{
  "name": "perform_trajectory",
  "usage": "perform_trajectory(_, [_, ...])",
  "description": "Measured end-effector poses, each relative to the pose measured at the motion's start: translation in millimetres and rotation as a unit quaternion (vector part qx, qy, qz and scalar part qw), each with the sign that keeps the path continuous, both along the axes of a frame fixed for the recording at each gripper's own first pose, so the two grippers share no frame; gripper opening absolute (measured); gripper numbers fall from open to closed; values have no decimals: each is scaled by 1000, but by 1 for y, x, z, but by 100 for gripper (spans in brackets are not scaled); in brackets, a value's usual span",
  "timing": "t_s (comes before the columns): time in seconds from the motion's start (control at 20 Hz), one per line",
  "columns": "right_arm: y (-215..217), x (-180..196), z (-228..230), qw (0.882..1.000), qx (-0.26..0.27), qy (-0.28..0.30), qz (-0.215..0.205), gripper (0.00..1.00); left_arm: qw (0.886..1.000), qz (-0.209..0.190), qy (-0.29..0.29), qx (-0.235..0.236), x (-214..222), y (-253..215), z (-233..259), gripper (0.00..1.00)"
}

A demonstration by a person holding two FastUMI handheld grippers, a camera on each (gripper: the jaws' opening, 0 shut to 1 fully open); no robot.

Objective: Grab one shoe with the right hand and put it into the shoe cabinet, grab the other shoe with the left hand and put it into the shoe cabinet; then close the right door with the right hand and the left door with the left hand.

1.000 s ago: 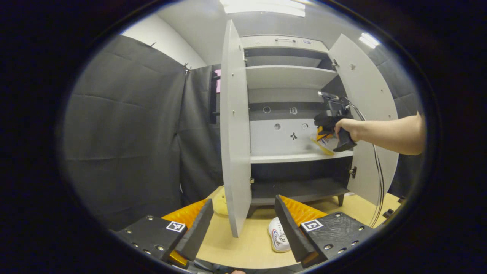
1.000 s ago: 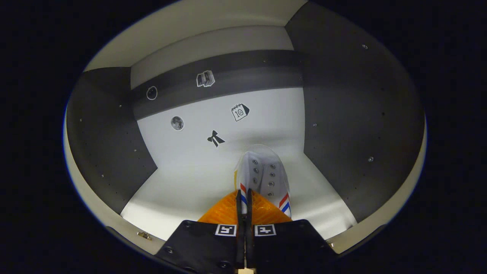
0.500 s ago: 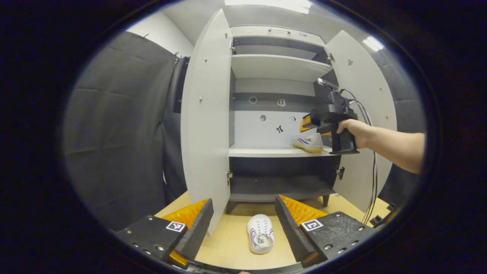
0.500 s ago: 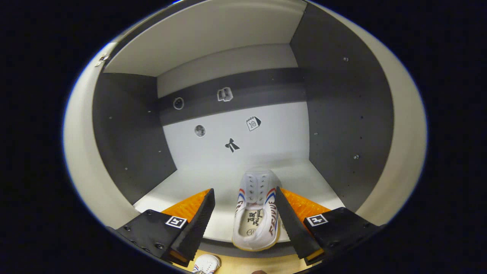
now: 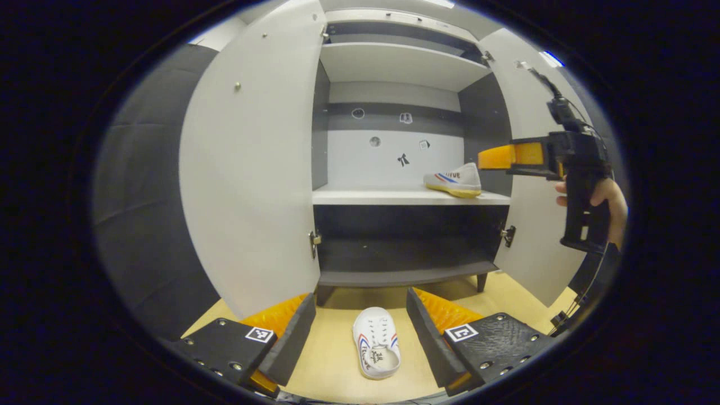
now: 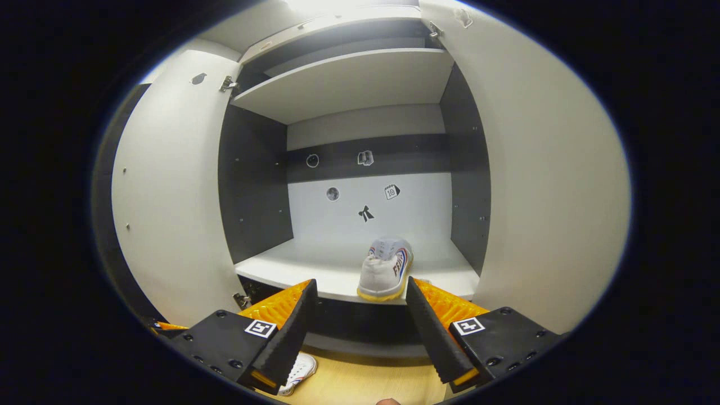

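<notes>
One white shoe [image 5: 453, 180] with red and blue stripes rests on the right side of the cabinet's middle shelf [image 5: 394, 197]; in the right gripper view that shoe [image 6: 385, 270] sits at the shelf's front edge, heel toward me. My right gripper [image 6: 360, 326] is open, outside the cabinet, a short way back from it. In the left gripper view the right gripper [image 5: 489, 157] hangs by the right door, held by a hand [image 5: 602, 197]. The other white shoe [image 5: 377, 349] lies on the floor in front of the cabinet. My left gripper [image 5: 360, 332] is open above it.
Both cabinet doors stand open: the left door [image 5: 253, 169] and the right door [image 5: 534, 236]. A dark lower shelf [image 5: 405, 270] and an upper shelf [image 5: 399, 62] hold nothing. The floor [image 5: 332, 365] is light wood. Black cloth wall [image 5: 140, 197] to the left.
My right gripper opened, released the shoe on the middle shelf, and drew back out of the cabinet. My left gripper swung toward the cabinet front, so the floor shoe now lies between its fingers in view.
</notes>
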State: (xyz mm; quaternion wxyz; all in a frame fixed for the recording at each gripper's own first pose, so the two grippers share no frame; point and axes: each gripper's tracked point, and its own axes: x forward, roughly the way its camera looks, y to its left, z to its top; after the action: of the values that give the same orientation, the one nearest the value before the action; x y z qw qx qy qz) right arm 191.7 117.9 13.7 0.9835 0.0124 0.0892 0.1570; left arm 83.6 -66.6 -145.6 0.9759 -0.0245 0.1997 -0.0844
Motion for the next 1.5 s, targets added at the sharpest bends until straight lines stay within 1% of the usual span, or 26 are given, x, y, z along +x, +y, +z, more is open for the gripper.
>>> perform_trajectory(0.25, [-14,-41,-30,999,-44,-11,-24,98,998,-32,56,-8,25,-13,-66,94])
perform_trajectory(0.5, [-20,-70,-58,997,-51,11,-50,99,992,-49,120,0,32,-21,-138,94])
perform_trajectory(0.8, [-28,-85,-74,994,-70,31,-74,99,981,-58,182,7,33,-20,-202,94])
perform_trajectory(0.95, [-30,-90,-81,993,-68,45,-82,99,977,-68,202,26,28,-20,-226,94])
perform_trajectory(1.1, [-29,-94,-87,992,-76,55,-83,99,975,-75,207,36,27,-20,-241,95])
perform_trajectory(1.15, [-29,-95,-87,992,-78,56,-82,99,973,-75,213,49,24,-18,-247,95])
perform_trajectory(1.2, [-28,-97,-89,992,-78,58,-81,94,970,-80,226,50,19,-19,-254,96])
perform_trajectory(1.25, [-27,-97,-89,992,-78,60,-80,99,974,-84,209,34,24,-24,-253,88])
perform_trajectory(1.3, [-26,-98,-90,992,-77,61,-79,99,971,-95,218,19,18,-30,-257,86])
perform_trajectory(1.35, [-27,-98,-90,992,-78,61,-80,99,972,-93,216,7,19,-36,-254,60])
perform_trajectory(1.4, [-27,-99,-91,992,-79,62,-78,94,972,-88,219,5,21,-38,-259,49])
perform_trajectory(1.45, [-26,-100,-92,992,-82,65,-75,99,972,-86,221,10,19,-35,-256,49])
perform_trajectory(1.5, [-26,-102,-93,992,-85,65,-73,99,973,-82,216,18,23,-33,-254,44])
